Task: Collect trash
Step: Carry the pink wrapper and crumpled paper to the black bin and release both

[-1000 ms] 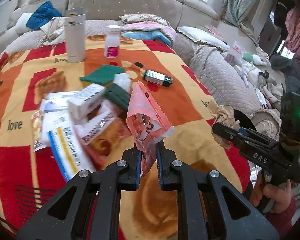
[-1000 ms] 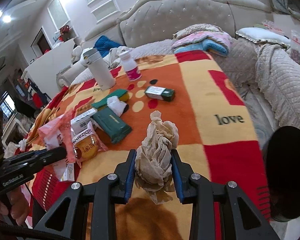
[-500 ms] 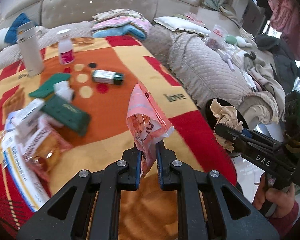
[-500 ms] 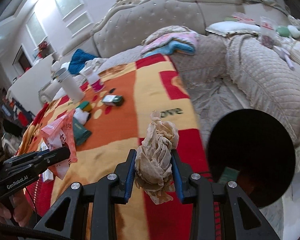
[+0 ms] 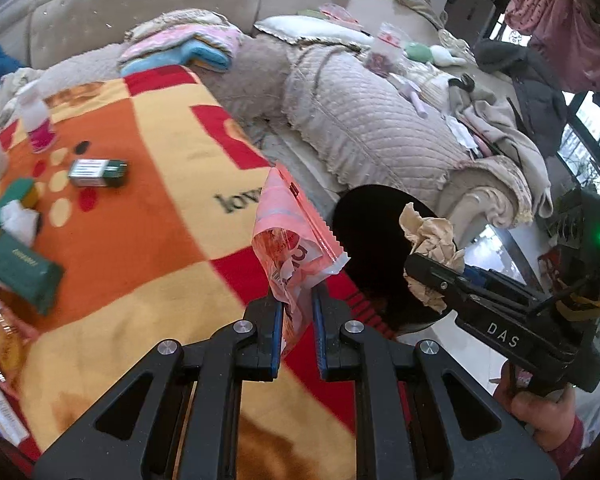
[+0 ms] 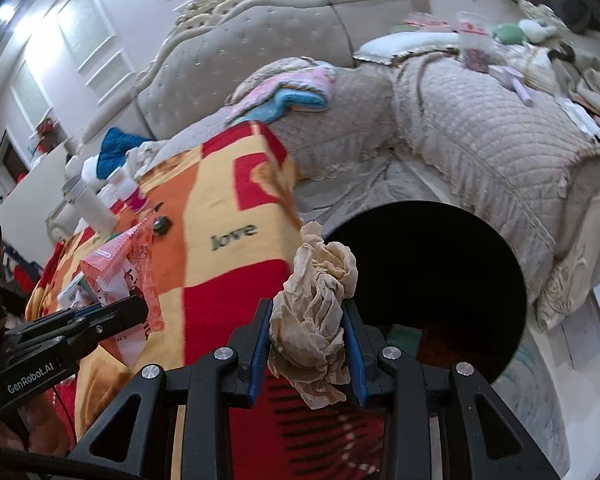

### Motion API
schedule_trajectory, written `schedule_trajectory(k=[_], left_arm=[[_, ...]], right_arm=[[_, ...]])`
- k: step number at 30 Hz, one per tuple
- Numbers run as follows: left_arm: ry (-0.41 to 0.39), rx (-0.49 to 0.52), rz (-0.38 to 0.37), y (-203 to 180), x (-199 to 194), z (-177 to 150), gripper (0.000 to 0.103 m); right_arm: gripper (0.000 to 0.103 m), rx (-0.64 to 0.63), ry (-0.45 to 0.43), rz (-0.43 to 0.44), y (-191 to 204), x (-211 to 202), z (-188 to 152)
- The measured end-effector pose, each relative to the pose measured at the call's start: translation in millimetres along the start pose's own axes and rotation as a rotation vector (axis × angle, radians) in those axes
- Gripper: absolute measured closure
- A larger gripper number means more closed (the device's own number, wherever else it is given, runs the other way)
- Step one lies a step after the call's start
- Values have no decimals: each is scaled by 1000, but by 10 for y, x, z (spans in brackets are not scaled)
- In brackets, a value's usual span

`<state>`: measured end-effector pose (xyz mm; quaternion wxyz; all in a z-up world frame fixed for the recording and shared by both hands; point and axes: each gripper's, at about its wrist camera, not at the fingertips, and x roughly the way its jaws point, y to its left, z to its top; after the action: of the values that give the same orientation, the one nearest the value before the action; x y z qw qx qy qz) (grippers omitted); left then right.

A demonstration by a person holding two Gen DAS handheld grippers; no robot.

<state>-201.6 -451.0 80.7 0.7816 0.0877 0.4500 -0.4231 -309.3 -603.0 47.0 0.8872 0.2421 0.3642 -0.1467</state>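
My left gripper [image 5: 296,312] is shut on a pink snack wrapper [image 5: 290,236] and holds it above the blanket's right edge; it also shows in the right wrist view [image 6: 120,276]. My right gripper [image 6: 306,336] is shut on a crumpled beige paper wad [image 6: 316,304] at the near rim of a round black bin [image 6: 432,276]. In the left wrist view the wad [image 5: 430,240] hangs over the bin [image 5: 372,240], which stands on the floor beside the table.
On the red, orange and yellow blanket [image 5: 148,240] lie a small green box [image 5: 98,172], a dark green packet [image 5: 22,268], a white tissue [image 5: 18,220] and a pink-based bottle [image 5: 38,120]. A quilted beige sofa [image 5: 364,120] runs behind the bin.
Both grippers have swung right, away from the pile of items and toward the black bin. The paper wad has reached the bin's rim. Both still grip their loads.
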Motion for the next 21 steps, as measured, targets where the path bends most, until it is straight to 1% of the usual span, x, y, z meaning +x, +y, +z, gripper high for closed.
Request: schedule_trajectory(k=[3, 7, 12, 21], left_arm=[[17, -1, -35, -100, 120, 61, 92], [28, 14, -59, -268, 270, 137, 92], [42, 10, -95, -376, 407, 195, 92], [63, 4, -122, -473, 597, 229, 92]], right_arm=[[71, 24, 3, -15, -135, -7, -6], [71, 54, 3, -30, -298, -6, 0], [71, 74, 4, -49, -439, 22, 16], [71, 104, 10, -63, -601, 65, 29]])
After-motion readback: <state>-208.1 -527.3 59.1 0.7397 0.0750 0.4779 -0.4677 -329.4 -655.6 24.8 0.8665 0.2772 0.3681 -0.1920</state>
